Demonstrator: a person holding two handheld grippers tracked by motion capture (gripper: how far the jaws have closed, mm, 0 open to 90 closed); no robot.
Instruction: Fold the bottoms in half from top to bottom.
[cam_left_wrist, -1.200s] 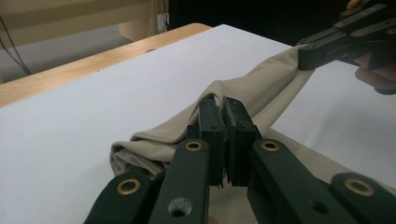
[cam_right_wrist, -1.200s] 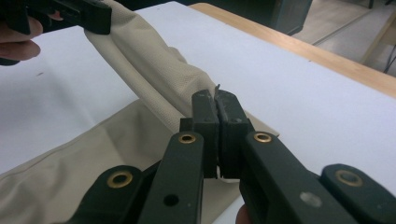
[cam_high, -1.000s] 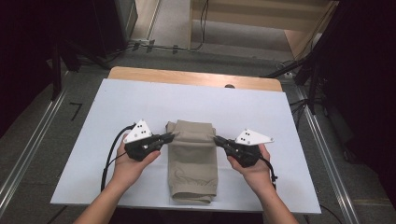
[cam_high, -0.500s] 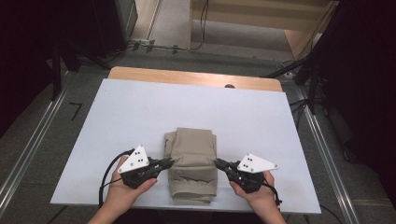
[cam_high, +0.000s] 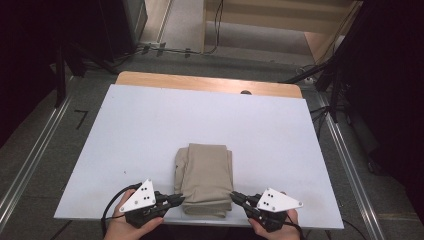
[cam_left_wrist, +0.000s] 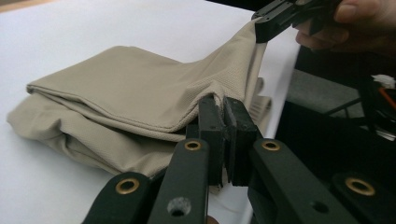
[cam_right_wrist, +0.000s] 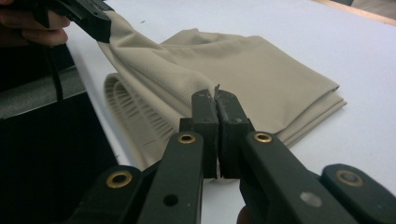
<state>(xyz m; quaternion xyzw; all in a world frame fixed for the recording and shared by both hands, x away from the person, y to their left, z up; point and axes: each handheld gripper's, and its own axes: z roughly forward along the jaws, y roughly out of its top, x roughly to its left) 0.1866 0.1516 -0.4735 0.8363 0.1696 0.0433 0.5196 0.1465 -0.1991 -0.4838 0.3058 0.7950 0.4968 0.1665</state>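
Observation:
A folded beige cloth (cam_high: 206, 172) lies on the white table top (cam_high: 140, 130), close to its near edge. My left gripper (cam_high: 181, 199) is shut on the cloth's near left corner, and my right gripper (cam_high: 233, 196) is shut on its near right corner. In the left gripper view the left gripper (cam_left_wrist: 223, 105) pinches a raised fold of the cloth (cam_left_wrist: 121, 88), with the right gripper (cam_left_wrist: 266, 21) gripping the same edge farther off. In the right gripper view the right gripper (cam_right_wrist: 215, 100) is closed on the cloth (cam_right_wrist: 243, 65), and the left gripper (cam_right_wrist: 100, 21) holds the other corner.
A strip of bare wood (cam_high: 210, 84) runs along the table's far edge. Metal rails (cam_high: 350, 165) flank the table on the floor at both sides. Both hands sit at the near edge (cam_high: 90, 216), past which the floor drops away dark.
Both grippers have moved toward the near edge of the table, carrying the held edge of the cloth over the pile. The cloth now looks shorter from far to near.

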